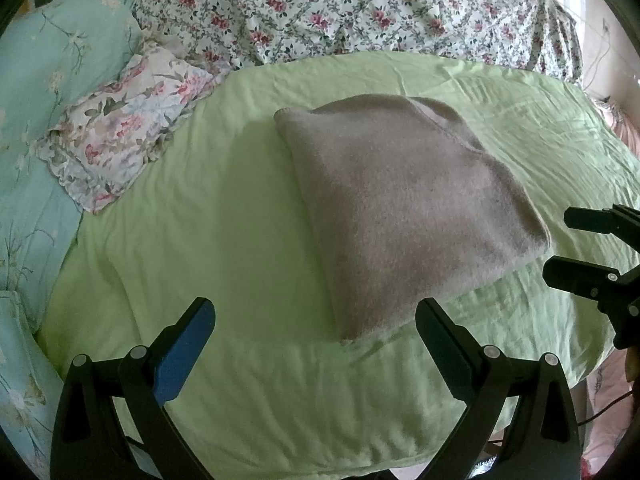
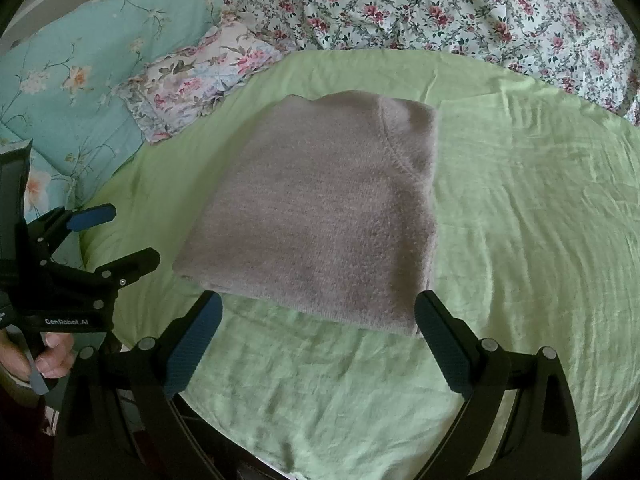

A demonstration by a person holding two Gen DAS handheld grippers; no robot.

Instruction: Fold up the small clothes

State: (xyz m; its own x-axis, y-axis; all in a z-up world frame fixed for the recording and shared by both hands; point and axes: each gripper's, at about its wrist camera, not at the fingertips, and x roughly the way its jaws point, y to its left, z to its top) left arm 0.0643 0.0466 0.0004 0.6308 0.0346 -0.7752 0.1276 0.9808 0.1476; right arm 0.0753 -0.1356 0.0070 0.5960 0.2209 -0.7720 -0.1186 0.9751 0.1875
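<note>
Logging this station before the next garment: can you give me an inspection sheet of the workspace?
Surface: green sheet, wrinkled, bare around the garment.
Job's things: grey knit garment, folded into a compact rectangle, lying flat.
Clutter: floral pillow at the sheet's far left edge, teal quilt beyond it.
Grippers: left gripper open, empty; right gripper open, empty; neither touches the garment.
Cables: thin dark cable below the bed edge.
Surroundings: floral duvet bunched behind the sheet.
</note>
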